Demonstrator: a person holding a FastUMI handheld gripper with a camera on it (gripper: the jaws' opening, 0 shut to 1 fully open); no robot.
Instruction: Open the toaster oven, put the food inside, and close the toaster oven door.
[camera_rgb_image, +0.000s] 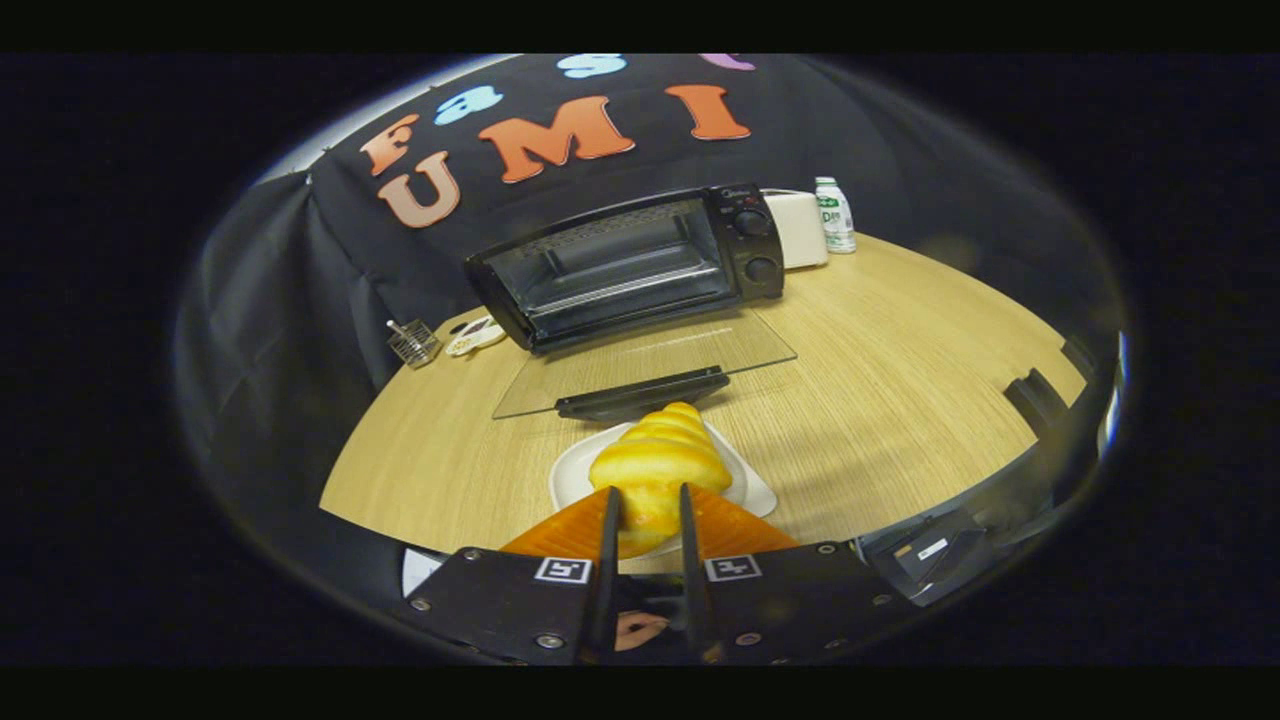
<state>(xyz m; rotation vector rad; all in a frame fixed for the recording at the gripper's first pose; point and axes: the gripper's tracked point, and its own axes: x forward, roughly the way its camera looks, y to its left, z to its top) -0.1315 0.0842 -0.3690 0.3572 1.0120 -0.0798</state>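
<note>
The gripper (645, 505) has its 2 fingers closed to a narrow gap on the near end of the croissant (660, 462), both pressing its sides, so the food looks held. The croissant's long axis runs straight ahead from the fingers toward the toaster oven (625, 265), and it sits over the white plate (755, 490), near the front edge of the wooden table (900, 340); whether it has lifted off the plate I cannot tell. The oven stands at the table's back edge with its glass door (650, 360) folded down flat, the door handle (640, 393) just beyond the plate. The path is forward and up over that handle into the cavity, with bare table on both sides.
</note>
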